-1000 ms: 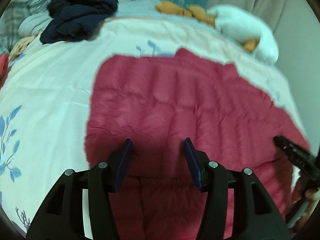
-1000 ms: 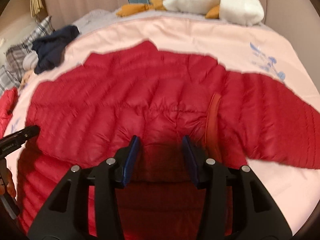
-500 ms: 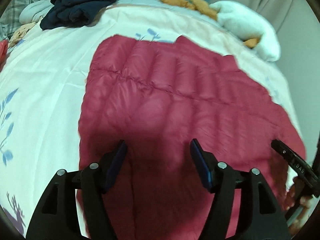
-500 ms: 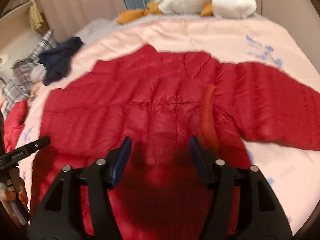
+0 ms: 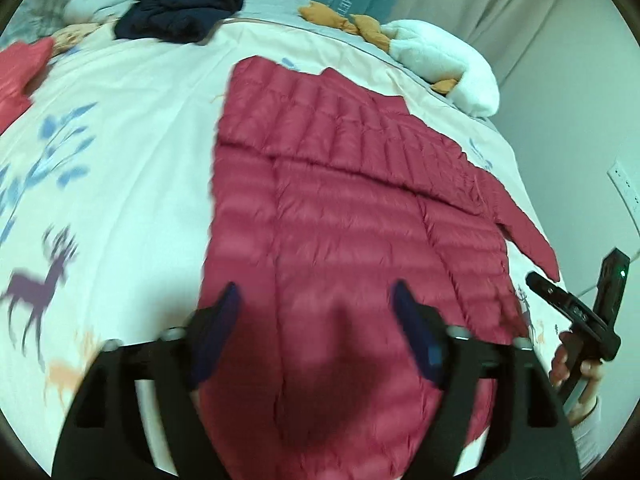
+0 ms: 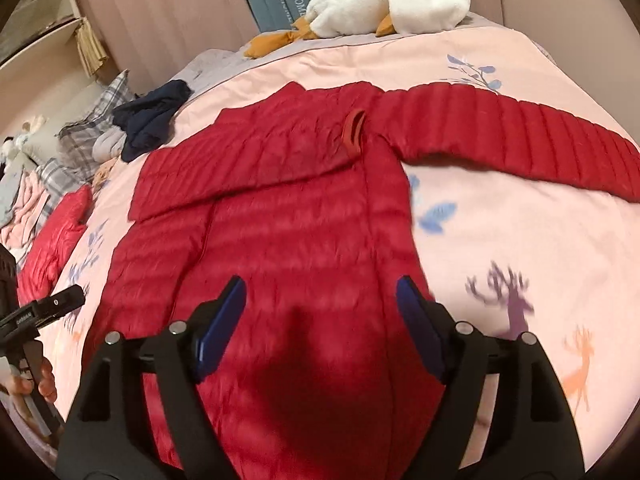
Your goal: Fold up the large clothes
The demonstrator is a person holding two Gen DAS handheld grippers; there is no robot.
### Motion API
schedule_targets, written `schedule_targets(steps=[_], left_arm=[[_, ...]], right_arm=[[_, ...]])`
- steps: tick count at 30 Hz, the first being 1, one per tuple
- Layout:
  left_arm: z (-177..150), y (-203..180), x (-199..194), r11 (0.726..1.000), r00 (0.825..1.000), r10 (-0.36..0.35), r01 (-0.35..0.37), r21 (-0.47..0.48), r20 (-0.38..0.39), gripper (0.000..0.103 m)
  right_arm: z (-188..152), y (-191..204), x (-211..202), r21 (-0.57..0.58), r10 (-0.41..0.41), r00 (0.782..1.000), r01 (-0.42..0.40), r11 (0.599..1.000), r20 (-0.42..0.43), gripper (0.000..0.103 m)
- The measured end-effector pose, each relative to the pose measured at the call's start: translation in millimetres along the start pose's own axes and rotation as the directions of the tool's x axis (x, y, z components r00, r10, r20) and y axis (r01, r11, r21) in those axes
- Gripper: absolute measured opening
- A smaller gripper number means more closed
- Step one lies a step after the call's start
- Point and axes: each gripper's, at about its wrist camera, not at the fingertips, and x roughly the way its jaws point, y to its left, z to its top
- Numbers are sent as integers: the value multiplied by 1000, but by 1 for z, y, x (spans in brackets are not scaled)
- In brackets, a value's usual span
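Note:
A red quilted down jacket [image 5: 352, 216] lies flat on the pink printed bedspread [image 5: 132, 152]. In the right wrist view the jacket [image 6: 288, 240] has its left sleeve folded across the chest and its right sleeve [image 6: 520, 140] stretched out to the right. My left gripper [image 5: 316, 320] is open and empty above the jacket's hem. My right gripper [image 6: 320, 312] is open and empty above the lower body of the jacket. Each gripper shows at the edge of the other's view: the right one [image 5: 568, 308] and the left one [image 6: 44, 308].
A white plush goose [image 6: 384, 4] lies at the head of the bed. Dark navy clothes [image 5: 180, 4] and plaid items [image 6: 92, 128] are piled at the far left. Another red garment [image 6: 56, 236] lies at the left edge of the bedspread [image 6: 520, 264].
Both grippers have pulled back and risen from the jacket, and their jaws have widened. More of the jacket and bedspread shows now.

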Motion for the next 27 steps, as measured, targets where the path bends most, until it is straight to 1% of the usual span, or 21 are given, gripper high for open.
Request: schedule_targets(steps=[2, 4, 5, 7, 9, 11, 12, 13, 15, 16, 20, 23, 25, 27], left_arm=[[-12, -3, -8, 1000, 1000, 11, -11, 0, 3, 85], [-22, -10, -14, 1000, 1000, 20, -21, 4, 11, 85], [-28, -16, -17, 999, 999, 35, -36, 27, 19, 85], [-36, -28, -17, 994, 997, 76, -78, 76, 31, 85], [-44, -38, -10, 988, 996, 94, -94, 126, 13, 85], [-54, -47, 1, 980, 994, 110, -105, 168, -15, 85], [-61, -51, 9, 974, 991, 128, -119, 191, -37, 85], [-68, -53, 17, 966, 986, 161, -147, 215, -49, 85], [-76, -57, 26, 953, 979, 195, -175, 249, -58, 85], [-79, -58, 26, 949, 978, 203, -182, 256, -55, 85], [-85, -54, 20, 953, 977, 198, -172, 247, -81, 85], [-88, -53, 11, 952, 975, 206, -178, 250, -89, 85], [-86, -54, 1, 952, 974, 214, -190, 242, -75, 85], [-82, -54, -11, 958, 977, 208, -193, 214, -47, 85]], right_arm=[[-11, 3, -6, -19, -13, 1000, 12, 1000, -5, 80], [-20, 9, -8, -40, -5, 1000, 4, 999, -18, 80], [-25, 12, -9, -55, -4, 1000, 2, 998, -29, 80], [-36, 21, -12, -114, -29, 999, 25, 993, -37, 80], [-45, 31, -12, -182, -63, 997, 56, 982, -38, 81], [-55, 34, -10, -222, -82, 995, 68, 973, -55, 85], [-61, 35, -5, -237, -97, 992, 76, 969, -76, 86], [-65, 33, -2, -243, -106, 991, 82, 967, -85, 86], [-76, 32, -1, -268, -114, 989, 86, 959, -93, 86], [-80, 31, -3, -276, -113, 989, 83, 958, -93, 87], [-95, 26, -15, -315, -109, 989, 73, 946, -97, 88], [-98, 16, -33, -306, -60, 994, 28, 952, -96, 88], [-96, 8, -47, -287, -24, 997, 3, 958, -72, 89], [-89, -3, -61, -250, -8, 999, 0, 968, -31, 91]])
